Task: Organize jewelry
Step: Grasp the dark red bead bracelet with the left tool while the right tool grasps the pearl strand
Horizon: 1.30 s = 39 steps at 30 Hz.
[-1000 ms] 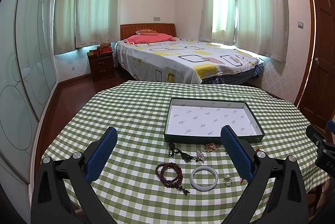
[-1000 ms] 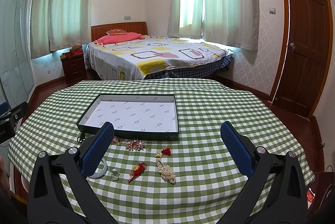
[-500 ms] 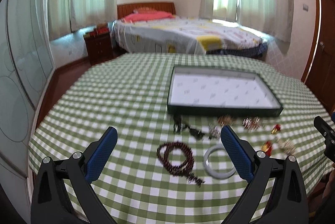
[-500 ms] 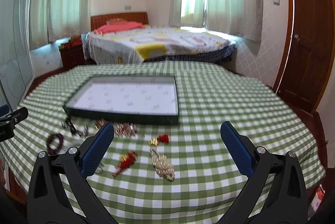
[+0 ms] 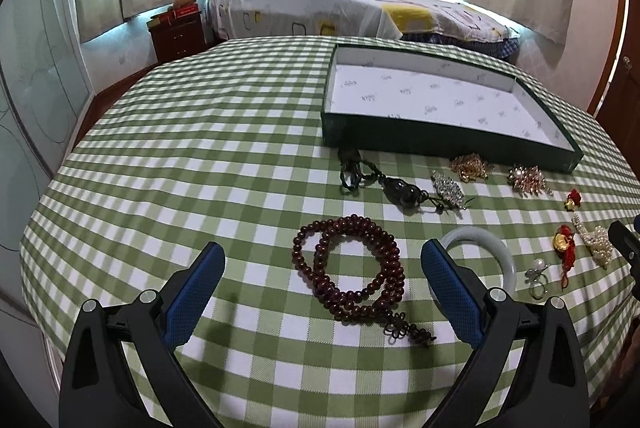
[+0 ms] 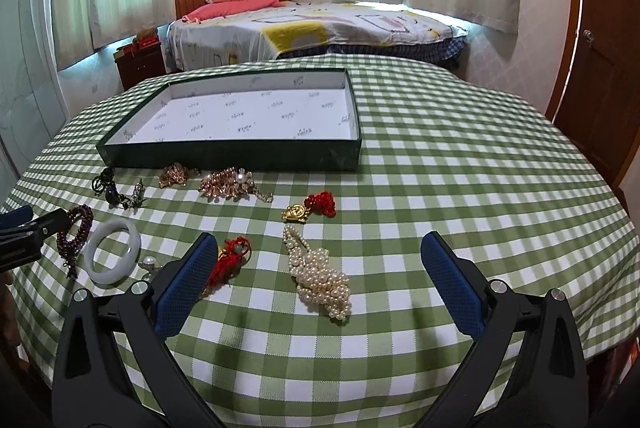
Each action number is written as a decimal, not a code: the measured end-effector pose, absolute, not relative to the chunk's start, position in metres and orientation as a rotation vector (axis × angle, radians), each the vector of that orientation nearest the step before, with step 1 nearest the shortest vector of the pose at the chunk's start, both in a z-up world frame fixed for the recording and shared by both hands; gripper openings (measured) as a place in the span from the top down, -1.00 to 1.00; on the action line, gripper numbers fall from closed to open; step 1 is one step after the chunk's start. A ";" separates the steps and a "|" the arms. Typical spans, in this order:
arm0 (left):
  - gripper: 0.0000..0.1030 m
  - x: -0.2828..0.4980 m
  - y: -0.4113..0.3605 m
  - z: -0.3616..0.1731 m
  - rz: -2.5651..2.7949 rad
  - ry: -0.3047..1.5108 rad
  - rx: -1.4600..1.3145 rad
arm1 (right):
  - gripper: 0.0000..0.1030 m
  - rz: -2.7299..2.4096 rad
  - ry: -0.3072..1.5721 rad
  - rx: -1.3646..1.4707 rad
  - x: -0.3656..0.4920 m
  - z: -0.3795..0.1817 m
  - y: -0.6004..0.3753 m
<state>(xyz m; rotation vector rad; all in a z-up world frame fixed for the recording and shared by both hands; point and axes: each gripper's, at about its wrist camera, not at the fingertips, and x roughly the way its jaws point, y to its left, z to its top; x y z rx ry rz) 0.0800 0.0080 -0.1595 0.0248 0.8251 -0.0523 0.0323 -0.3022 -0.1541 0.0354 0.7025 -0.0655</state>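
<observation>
Left gripper (image 5: 322, 260): jaws spread wide, holding nothing, above the dark red bead strand (image 5: 352, 268).
Bead strand: glossy round beads, looped double, knotted tail at 5 o'clock.
Right gripper (image 6: 319, 258): released, empty, over the pearl cluster (image 6: 320, 278).
Pearl cluster: cream, bunched.
Tray (image 6: 230, 152): dark green, white lining, at 12 o'clock.

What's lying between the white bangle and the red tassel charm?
A small pearl ring lies between the bangle and the tassel charm. The left wrist view shows it best.
</observation>
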 end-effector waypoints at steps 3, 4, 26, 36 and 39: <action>-0.39 0.086 0.006 -0.167 -0.065 0.841 0.030 | -0.92 -0.059 0.722 0.040 0.036 -0.160 -0.301; -0.32 0.090 0.007 -0.170 -0.072 0.861 0.021 | -0.91 -0.057 0.725 0.041 0.036 -0.160 -0.302; -0.24 0.090 -0.004 -0.180 -0.107 0.861 0.059 | -0.91 -0.061 0.753 0.058 0.041 -0.168 -0.305; 0.63 0.085 0.001 -0.176 -0.116 0.846 0.052 | -0.55 -0.062 0.791 0.096 0.045 -0.176 -0.314; 0.65 0.086 0.001 -0.176 -0.117 0.846 0.046 | -0.45 -0.058 0.796 0.097 0.045 -0.178 -0.315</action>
